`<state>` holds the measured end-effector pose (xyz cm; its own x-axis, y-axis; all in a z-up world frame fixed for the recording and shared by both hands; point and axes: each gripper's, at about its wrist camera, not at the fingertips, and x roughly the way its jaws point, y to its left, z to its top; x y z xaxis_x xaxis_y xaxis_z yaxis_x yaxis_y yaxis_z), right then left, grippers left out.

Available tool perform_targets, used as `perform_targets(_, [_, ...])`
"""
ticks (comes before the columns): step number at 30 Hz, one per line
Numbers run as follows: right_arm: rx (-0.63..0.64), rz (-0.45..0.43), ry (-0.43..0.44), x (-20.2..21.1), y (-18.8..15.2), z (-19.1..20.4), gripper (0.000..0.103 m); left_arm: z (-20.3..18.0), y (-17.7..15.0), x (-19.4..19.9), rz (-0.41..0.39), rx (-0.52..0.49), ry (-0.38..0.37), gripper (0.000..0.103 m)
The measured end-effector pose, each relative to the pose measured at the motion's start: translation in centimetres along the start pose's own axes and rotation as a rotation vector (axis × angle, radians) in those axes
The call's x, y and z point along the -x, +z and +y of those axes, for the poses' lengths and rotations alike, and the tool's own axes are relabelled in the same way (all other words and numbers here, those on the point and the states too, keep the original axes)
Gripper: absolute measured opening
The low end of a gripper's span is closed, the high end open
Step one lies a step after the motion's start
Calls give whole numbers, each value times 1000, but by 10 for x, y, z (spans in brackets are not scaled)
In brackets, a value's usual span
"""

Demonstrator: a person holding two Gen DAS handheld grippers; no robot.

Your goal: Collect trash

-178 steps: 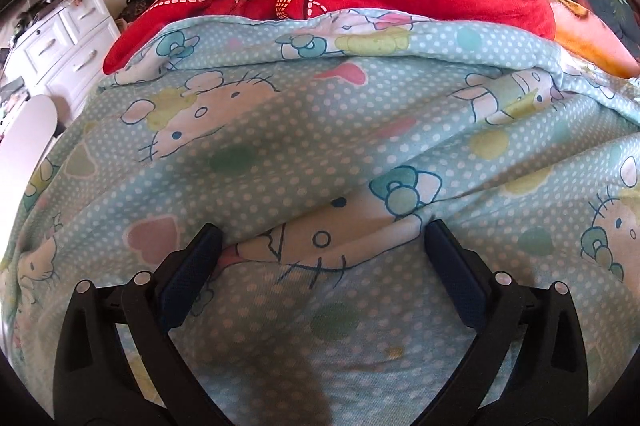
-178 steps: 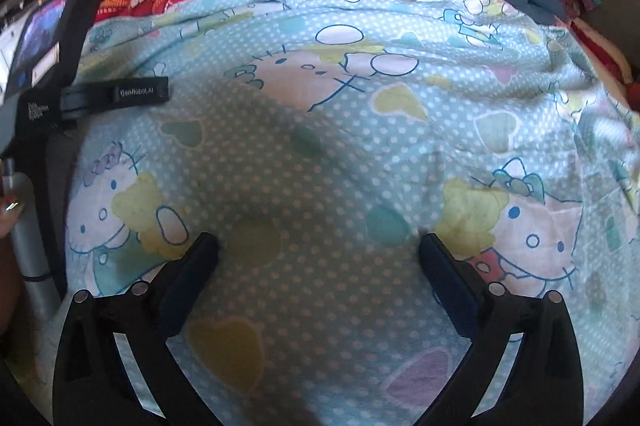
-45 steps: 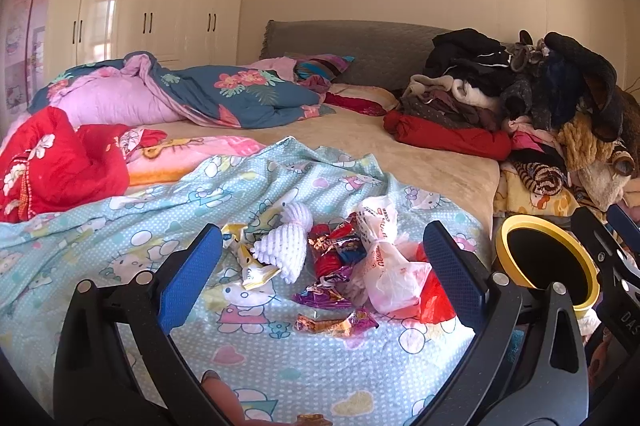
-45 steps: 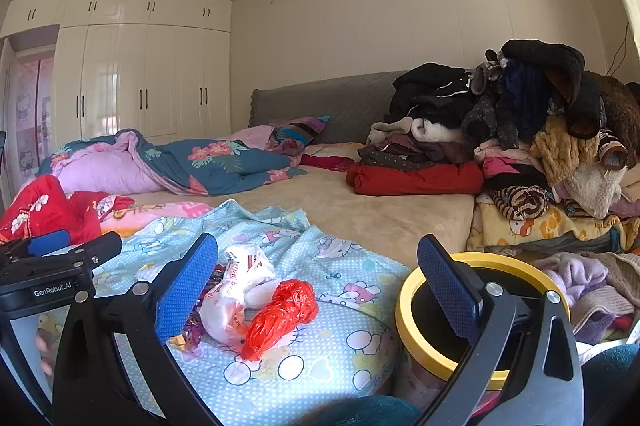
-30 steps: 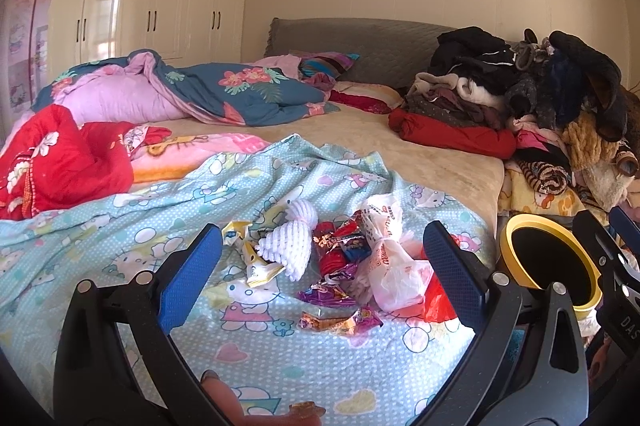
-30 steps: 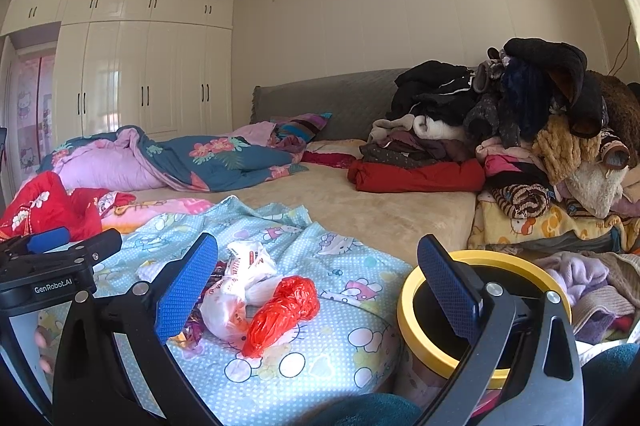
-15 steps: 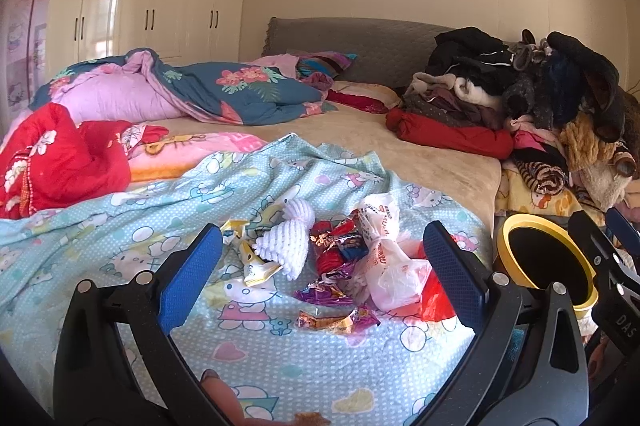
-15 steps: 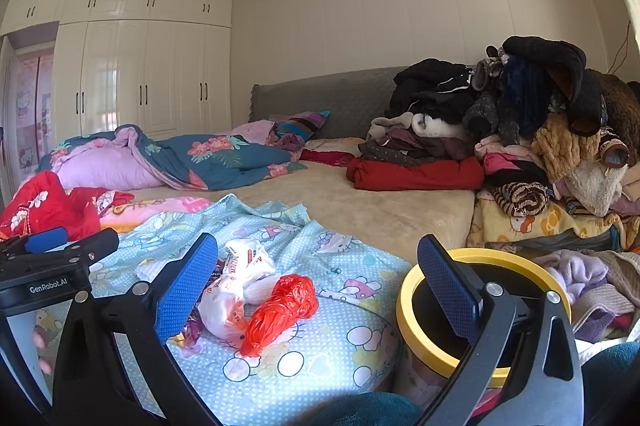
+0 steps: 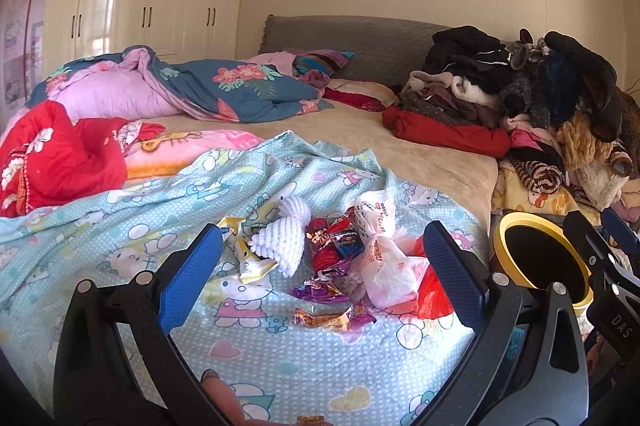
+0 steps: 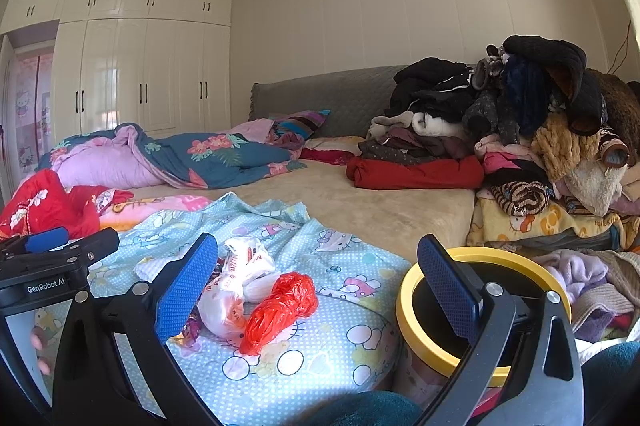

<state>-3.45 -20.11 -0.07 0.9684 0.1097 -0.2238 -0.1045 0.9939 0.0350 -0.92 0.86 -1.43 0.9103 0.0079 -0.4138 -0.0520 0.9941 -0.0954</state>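
Each handheld gripper, the left gripper (image 9: 322, 265) and the right gripper (image 10: 317, 274), is built from black plastic arms fastened with silver screws. Fingers (image 9: 191, 277) are faced with blue dotted rubber pads. White "GenRobot.AI" lettering (image 10: 45, 285) is printed on the left body.

Both grippers raised off the blue cartoon sheet (image 9: 120, 209) since 5.9 s ago; trash pile (image 9: 344, 258) and yellow-rimmed bin (image 10: 440, 346) now brought into view.

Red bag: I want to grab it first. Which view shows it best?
Right wrist: the red bag lies whole and unobstructed on the sheet. Left wrist shows it only partly, behind the white bag and a finger.
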Motion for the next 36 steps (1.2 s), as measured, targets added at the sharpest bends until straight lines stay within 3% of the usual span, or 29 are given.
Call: perform_targets(36, [1, 0, 1, 0, -2, -2, 97, 0, -7, -3, 28, 6, 25, 92])
